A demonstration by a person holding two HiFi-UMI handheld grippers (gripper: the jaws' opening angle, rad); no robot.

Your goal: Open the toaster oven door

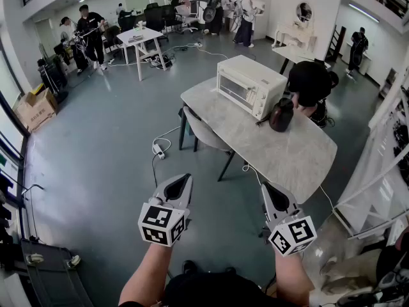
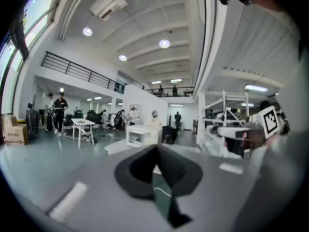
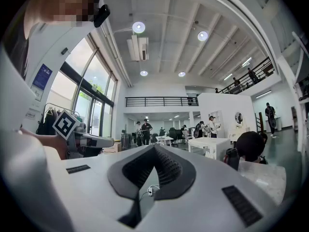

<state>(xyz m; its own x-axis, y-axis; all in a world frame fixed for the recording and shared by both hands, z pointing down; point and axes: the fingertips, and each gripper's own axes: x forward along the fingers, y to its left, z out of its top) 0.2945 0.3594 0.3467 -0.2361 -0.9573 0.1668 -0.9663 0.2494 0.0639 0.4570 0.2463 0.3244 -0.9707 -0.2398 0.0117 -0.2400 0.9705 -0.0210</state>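
A white toaster oven (image 1: 249,84) stands at the far end of a grey marble table (image 1: 300,158), its glass door closed and facing left. The same toaster oven (image 2: 141,135) shows small and distant in the left gripper view, and again as the toaster oven (image 3: 211,146) in the right gripper view. My left gripper (image 1: 184,180) and right gripper (image 1: 266,188) are both shut and empty. They hover above the floor, well short of the table and far from the oven. From the cameras on them, the left gripper (image 2: 157,148) and right gripper (image 3: 154,148) point level across the room.
A dark jug (image 1: 281,114) stands on the table beside the oven. A grey chair (image 1: 203,133) is tucked at the table's left side. A person in black (image 1: 310,82) sits behind the table. A power strip and cable (image 1: 159,149) lie on the floor. White shelving (image 1: 377,190) stands at right.
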